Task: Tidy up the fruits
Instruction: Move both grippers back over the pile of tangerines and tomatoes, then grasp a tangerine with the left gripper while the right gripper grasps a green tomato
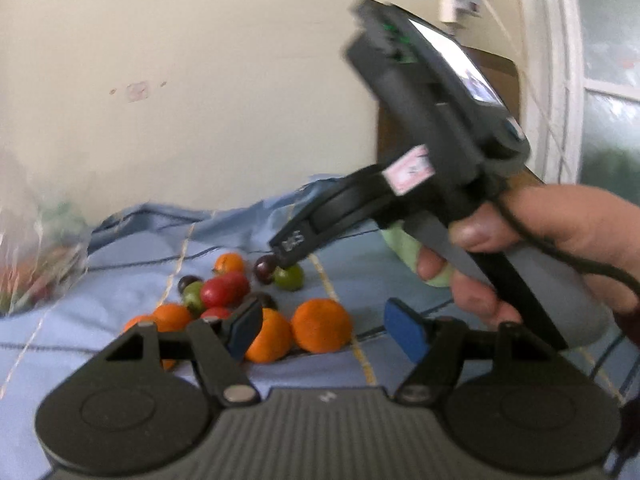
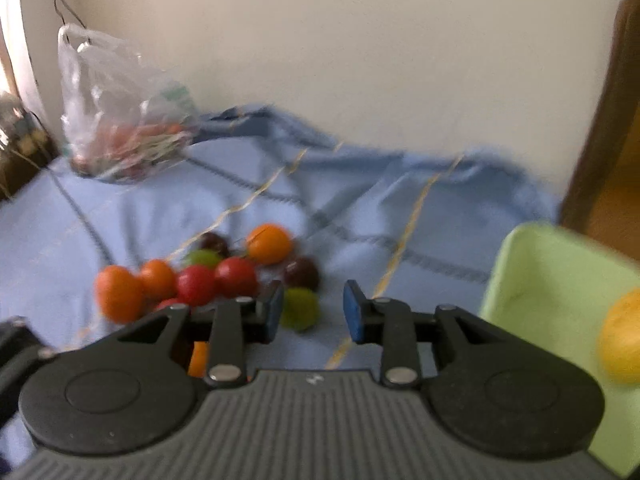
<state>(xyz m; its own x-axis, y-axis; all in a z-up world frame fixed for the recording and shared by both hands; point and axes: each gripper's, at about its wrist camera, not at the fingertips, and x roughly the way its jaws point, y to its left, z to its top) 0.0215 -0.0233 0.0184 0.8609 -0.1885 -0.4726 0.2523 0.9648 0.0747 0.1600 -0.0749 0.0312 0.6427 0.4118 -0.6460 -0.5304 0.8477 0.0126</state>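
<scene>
Three oranges [image 2: 269,243] visible, two red fruits [image 2: 236,276].

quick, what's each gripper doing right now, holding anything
left gripper: open, nothing between its pads, oranges beyond it.
right gripper: jaws apart, nothing held, poised above the fruit pile.

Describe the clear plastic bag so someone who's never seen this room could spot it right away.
Start at the blue cloth spread below the cream wall. Follow it to its far left edge, well beyond the pile of fruit. There stands the plastic bag, the only see-through crinkly thing, knotted on top with red and green shapes inside.
</scene>
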